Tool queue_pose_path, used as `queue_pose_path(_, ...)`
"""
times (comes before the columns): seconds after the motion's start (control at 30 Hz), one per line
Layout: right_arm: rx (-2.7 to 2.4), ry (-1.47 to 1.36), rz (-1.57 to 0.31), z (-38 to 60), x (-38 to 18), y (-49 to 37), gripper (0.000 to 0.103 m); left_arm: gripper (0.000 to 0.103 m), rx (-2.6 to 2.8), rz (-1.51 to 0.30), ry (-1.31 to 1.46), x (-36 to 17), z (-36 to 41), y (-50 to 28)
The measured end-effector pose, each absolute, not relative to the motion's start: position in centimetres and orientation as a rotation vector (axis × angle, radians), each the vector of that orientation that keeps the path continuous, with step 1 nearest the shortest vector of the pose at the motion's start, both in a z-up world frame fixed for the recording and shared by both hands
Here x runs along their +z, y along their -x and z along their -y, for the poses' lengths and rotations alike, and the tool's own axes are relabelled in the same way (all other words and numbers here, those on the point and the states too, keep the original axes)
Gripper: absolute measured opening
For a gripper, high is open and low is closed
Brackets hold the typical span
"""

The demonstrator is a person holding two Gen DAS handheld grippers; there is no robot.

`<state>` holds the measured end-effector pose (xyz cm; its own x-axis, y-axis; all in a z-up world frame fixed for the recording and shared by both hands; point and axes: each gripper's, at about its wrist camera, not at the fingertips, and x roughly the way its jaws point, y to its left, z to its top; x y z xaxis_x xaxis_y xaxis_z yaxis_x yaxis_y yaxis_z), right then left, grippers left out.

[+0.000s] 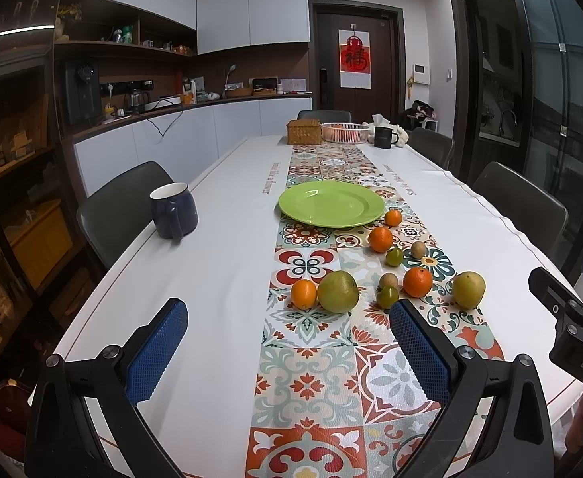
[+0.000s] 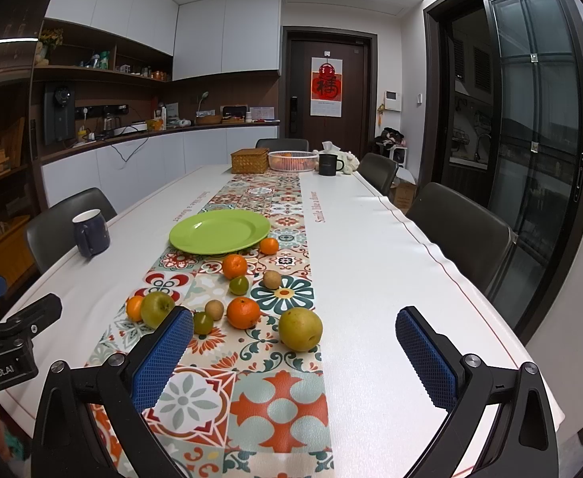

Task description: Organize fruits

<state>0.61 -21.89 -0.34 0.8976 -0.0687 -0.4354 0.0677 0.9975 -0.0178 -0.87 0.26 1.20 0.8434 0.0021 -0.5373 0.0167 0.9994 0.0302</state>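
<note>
An empty green plate (image 1: 331, 203) (image 2: 219, 232) sits on the patterned runner. Fruits lie loose in front of it: several oranges, such as the one (image 1: 417, 281) (image 2: 243, 312), two yellow-green pears (image 1: 338, 291) (image 2: 300, 329), small green fruits (image 1: 387, 297) (image 2: 203, 322) and small brown ones (image 1: 388, 280) (image 2: 271, 279). My left gripper (image 1: 289, 342) is open and empty, above the table just short of the fruit. My right gripper (image 2: 295, 352) is open and empty, with the near pear just beyond its fingers. Each gripper's body shows at the edge of the other's view.
A dark blue mug (image 1: 173, 210) (image 2: 90, 232) stands near the table's left edge. A wicker box (image 1: 304, 132), a white basket (image 1: 345, 132) and a black mug (image 1: 384, 137) stand at the far end. Chairs (image 2: 458, 231) line both sides.
</note>
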Motion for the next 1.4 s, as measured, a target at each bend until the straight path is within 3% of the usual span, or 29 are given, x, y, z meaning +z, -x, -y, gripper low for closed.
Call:
queue_pose_path(0.97, -0.068, 0.002, -0.461, 21.9, -0.7, -0.8, 0.102, 0.103, -0.005, -0.576, -0.037, 1.4, -0.3, 0.7)
queue_pose_path(1.4, -0.058, -0.012, -0.556, 22.3, -2.8, -3.9, 0.102, 0.1, -0.032, -0.63, -0.087, -1.2, 0.9, -2.5)
